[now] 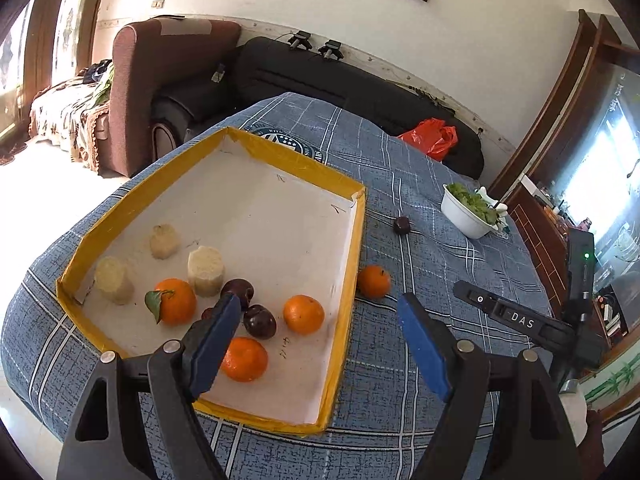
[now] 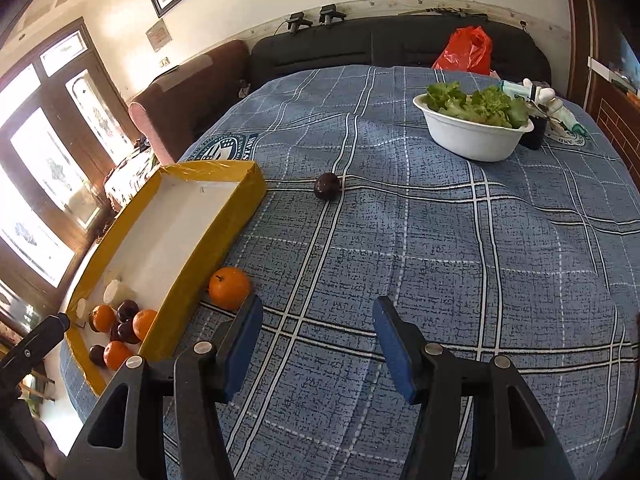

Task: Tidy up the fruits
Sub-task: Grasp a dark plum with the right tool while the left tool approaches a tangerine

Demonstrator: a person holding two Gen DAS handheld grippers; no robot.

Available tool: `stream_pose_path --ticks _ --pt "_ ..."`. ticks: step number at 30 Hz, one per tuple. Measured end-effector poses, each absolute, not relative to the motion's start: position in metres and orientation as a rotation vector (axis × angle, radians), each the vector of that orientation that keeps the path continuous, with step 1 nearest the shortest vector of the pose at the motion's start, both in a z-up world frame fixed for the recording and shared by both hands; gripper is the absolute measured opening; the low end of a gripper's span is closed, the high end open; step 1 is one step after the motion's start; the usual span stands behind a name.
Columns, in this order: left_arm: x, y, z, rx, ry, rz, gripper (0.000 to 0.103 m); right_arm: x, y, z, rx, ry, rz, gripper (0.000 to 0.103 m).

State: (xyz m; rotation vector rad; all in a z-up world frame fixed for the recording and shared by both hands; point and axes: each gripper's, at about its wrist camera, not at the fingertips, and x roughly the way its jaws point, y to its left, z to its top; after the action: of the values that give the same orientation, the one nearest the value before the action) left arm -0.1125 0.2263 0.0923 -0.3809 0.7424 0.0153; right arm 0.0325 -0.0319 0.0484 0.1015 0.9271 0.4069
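Fruit is mostly boxed already; both sets of jaws are seen apart with nothing between them, left gripper (image 1: 320, 320) over the tray's near end, right gripper (image 2: 318, 328) over bare cloth; inside the yellow-edged tray (image 1: 348, 280) three oranges (image 1: 244, 359), several dark plums (image 1: 260, 321) and three pale cylindrical pieces (image 1: 206, 266) are grouped at the near end; one orange (image 2: 229, 288) is left on the surface just beside the tray wall; one plum (image 2: 327, 186) is left farther out, well apart; bowl of greens (image 2: 472, 136) is untouched at the far side.
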Motion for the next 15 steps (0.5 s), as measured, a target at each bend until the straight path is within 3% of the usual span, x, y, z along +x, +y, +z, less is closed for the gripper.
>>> stream_pose_path --ticks 15 --pt "-0.105 0.212 0.083 -0.266 0.755 -0.045 0.080 0.140 -0.015 0.024 0.172 0.918 0.350 0.062"
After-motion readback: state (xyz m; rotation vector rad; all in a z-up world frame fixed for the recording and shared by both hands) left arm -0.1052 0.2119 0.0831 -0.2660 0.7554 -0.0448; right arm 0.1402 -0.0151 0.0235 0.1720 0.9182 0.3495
